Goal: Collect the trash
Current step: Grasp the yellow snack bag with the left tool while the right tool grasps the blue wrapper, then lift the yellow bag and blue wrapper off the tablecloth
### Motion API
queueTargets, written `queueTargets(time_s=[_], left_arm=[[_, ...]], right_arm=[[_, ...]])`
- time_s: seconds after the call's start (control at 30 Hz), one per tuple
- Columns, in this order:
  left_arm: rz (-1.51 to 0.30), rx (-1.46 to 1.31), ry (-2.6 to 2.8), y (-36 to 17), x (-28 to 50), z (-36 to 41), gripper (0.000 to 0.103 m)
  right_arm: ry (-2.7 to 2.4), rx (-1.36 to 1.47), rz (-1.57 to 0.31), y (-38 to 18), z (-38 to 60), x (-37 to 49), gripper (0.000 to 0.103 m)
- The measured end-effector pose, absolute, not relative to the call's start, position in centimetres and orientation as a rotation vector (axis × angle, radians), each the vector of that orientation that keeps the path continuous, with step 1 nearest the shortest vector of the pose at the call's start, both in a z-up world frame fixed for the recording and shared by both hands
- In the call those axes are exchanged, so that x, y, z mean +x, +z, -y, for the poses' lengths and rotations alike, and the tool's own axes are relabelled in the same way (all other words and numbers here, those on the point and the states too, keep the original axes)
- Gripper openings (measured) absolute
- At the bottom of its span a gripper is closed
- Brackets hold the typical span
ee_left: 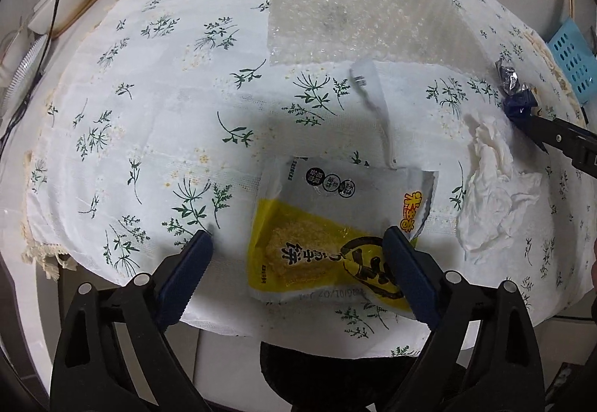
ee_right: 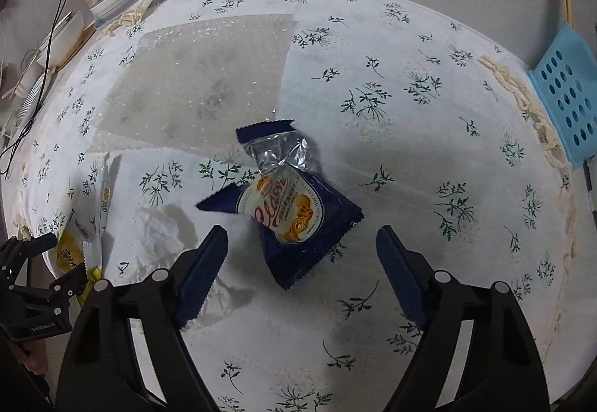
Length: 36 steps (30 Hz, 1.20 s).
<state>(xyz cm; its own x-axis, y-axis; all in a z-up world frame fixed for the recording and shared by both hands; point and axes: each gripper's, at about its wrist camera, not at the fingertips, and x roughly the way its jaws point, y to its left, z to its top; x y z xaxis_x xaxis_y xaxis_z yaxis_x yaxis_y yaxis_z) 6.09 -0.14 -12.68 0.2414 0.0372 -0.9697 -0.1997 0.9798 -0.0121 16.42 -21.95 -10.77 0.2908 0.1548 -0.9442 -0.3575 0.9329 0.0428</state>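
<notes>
While flat, yellow wrapper (ee_left: pixel 317 225) (torn) runs lengthwise up-right

tablecloth (ee_right: pixel 429 158): white, green sprig print, cream fringe | snack packet (ee_left: pixel 321 236): yellow and silver, black lettering | cookie wrapper (ee_right: pixel 298 210): dark blue, silver inside | tissue (ee_left: pixel 492 188): white | basket (ee_right: pixel 567 95): light blue | gripper pads (ee_right: pixel 203 263): dark blue

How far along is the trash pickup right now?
Nothing looks collected yet. In hand: left gripper is open astride the yellow snack wrapper, and right gripper is open over the blue cookie wrapper; neither is gripped. Still left on the tablecloth: the crumpled tissue and the bubble wrap sheet.
</notes>
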Motion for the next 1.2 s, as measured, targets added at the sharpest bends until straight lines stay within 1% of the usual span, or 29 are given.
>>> queueTargets(time_s=[0.07, 0.17, 0.23, 0.3, 0.37, 0.43, 0.5, 0.57, 0.6, 0.63, 0.8, 0.83, 0.9, 1.13, 1.2], left_arm=[[-1.336, -0.135, 0.170, -12.6, 6.5, 0.4, 0.083], [-1.359, -0.133, 0.173, -12.5, 7.1, 0.7, 0.075], [-1.365, -0.130, 0.176, -12.4, 7.4, 1.0, 0.067], [-1.375, -0.126, 0.178, -12.3, 7.8, 1.4, 0.063], [-1.384, -0.131, 0.184, -12.4, 7.9, 1.4, 0.062], [-1.391, -0.134, 0.191, -12.3, 7.8, 1.4, 0.057], [-1.396, -0.141, 0.197, -12.2, 8.0, 1.2, 0.053], [-1.400, -0.143, 0.198, -12.1, 7.8, 0.8, 0.051], [-1.401, -0.143, 0.200, -12.2, 7.8, 0.6, 0.048], [-1.401, -0.143, 0.206, -12.2, 7.9, 0.4, 0.042], [-1.406, -0.125, 0.221, -12.1, 8.3, -0.1, 0.025], [-1.408, -0.117, 0.225, -12.1, 8.4, -0.2, 0.017], [-1.410, -0.097, 0.227, -12.0, 8.5, -0.4, 0.010], [-1.379, -0.080, 0.217, -12.0, 8.2, 0.3, 0.004], [-1.361, -0.092, 0.208, -11.7, 7.5, 0.4, 0.003]], right_arm=[[0.358, -0.187, -1.242, -11.1, 21.9, 16.8, 0.069], [0.384, -0.190, -1.242, -11.1, 21.8, 17.1, 0.063], [0.390, -0.191, -1.244, -11.2, 21.8, 17.4, 0.059], [0.395, -0.185, -1.252, -11.3, 21.8, 17.6, 0.054], [0.401, -0.181, -1.260, -11.4, 21.9, 17.8, 0.049], [0.401, -0.181, -1.263, -11.5, 21.9, 17.9, 0.046], [0.400, -0.183, -1.265, -11.6, 21.9, 18.0, 0.042], [0.403, -0.175, -1.276, -11.7, 22.0, 18.2, 0.036], [0.401, -0.168, -1.279, -11.7, 22.0, 18.3, 0.036], [0.398, -0.166, -1.281, -11.7, 22.0, 18.3, 0.034], [0.378, -0.169, -1.288, -11.8, 21.7, 18.3, 0.029], [0.373, -0.172, -1.290, -11.8, 21.7, 18.3, 0.027], [0.363, -0.176, -1.294, -11.8, 21.5, 18.4, 0.026], [0.332, -0.171, -1.288, -11.7, 21.1, 18.6, 0.016], [0.324, -0.175, -1.278, -11.5, 21.0, 18.4, 0.015]])
